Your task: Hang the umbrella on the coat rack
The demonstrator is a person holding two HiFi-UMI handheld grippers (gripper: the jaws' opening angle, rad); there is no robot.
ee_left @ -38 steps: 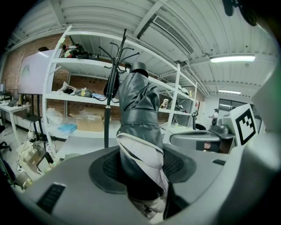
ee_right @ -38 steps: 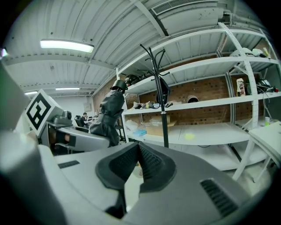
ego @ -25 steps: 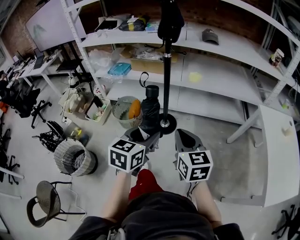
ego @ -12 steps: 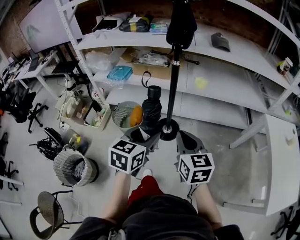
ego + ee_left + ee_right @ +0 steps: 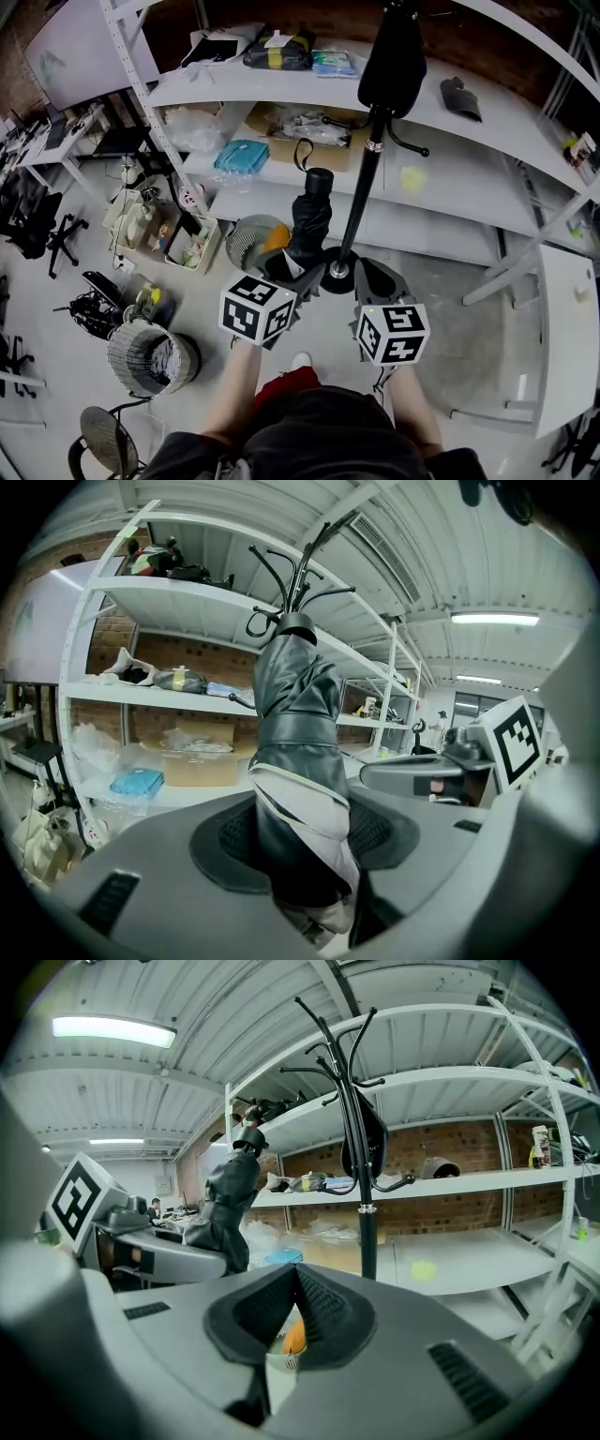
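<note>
A folded black umbrella (image 5: 307, 220) with a wrist loop at its top stands upright between the jaws of my left gripper (image 5: 289, 269), which is shut on its lower part. In the left gripper view the umbrella (image 5: 298, 752) fills the middle, with the coat rack's hooks (image 5: 302, 562) just behind its top. The black coat rack (image 5: 362, 183) rises right beside the umbrella, its round base (image 5: 337, 273) on the floor; a black bag (image 5: 392, 64) hangs near its top. My right gripper (image 5: 371, 274) is shut with nothing held, just right of the base. The right gripper view shows the rack pole (image 5: 362, 1162) ahead.
White shelving (image 5: 441, 141) with boxes and bags runs behind the rack. A round basket (image 5: 242, 242) holding something orange sits left of the umbrella. A wire bin (image 5: 150, 354), a crate of clutter (image 5: 167, 234) and a chair (image 5: 105, 442) stand at left, a white table (image 5: 567, 347) at right.
Both grippers have travelled forward with the umbrella; the coat rack and the shelves now stand closer, and the umbrella's top is nearer the hooks.
</note>
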